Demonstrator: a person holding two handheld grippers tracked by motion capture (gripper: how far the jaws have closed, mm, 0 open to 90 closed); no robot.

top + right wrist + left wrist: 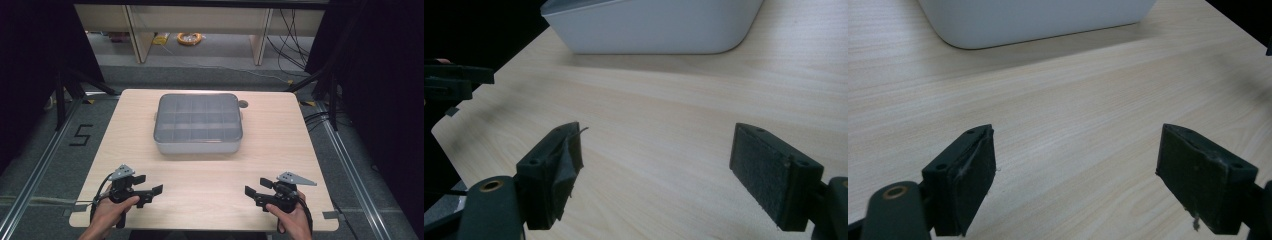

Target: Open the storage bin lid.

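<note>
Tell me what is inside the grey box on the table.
Through the clear lid, the grey box shows a grid of dividers. The compartments look empty, though the lid's haze hides small items.

The high view looks forward and down from above the near edge of the table, taking in its whole top and the floor beyond. Each gripper view rides low near a near corner, facing inward and toward the far edge. Both share the grey box wall, probably its near side, and bare wood before it.
</note>
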